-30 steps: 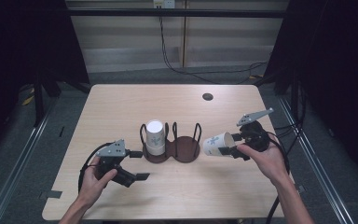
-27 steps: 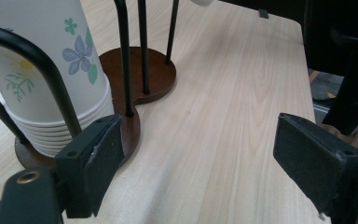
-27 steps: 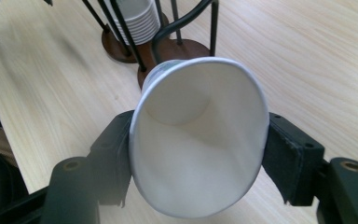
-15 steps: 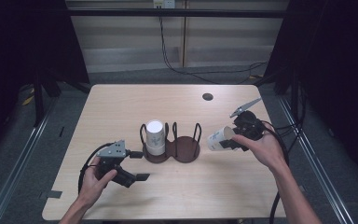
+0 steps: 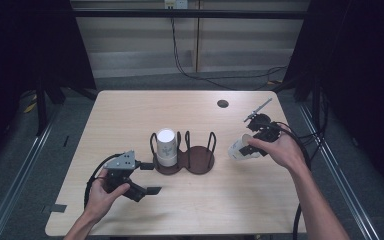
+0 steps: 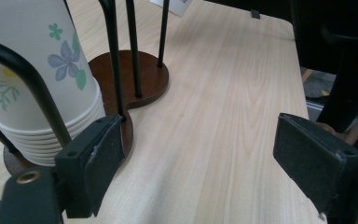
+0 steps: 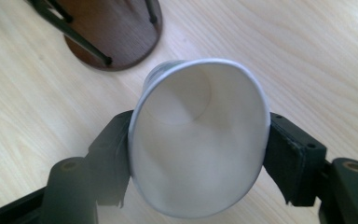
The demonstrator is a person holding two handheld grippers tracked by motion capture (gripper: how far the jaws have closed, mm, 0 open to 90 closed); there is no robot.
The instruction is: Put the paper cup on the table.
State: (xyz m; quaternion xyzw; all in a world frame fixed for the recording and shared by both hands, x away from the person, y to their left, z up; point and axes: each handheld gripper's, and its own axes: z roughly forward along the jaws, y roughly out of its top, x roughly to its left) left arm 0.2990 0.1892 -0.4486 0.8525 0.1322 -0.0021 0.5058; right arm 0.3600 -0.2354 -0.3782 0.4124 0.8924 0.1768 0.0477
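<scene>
The right gripper [image 7: 198,163] squeezes the cup [image 7: 200,154] at its rim, center frame; thin paper dents easily, so grip lightly. The left gripper [image 6: 214,172] gapes empty.

It looks like a lab: a lone wood table [image 5: 130,115] stands between dark curtains [image 5: 30,45], with cables [image 5: 190,60] on the floor.

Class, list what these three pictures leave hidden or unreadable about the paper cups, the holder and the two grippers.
- Held paper cup: its outer print is hidden in the right gripper view, where the mouth faces the camera; too small in the high view.
- Cup stack: its top is cut off by the left gripper view's edge, so no full count.
- Cup holder: whether the left gripper touches its base.
</scene>
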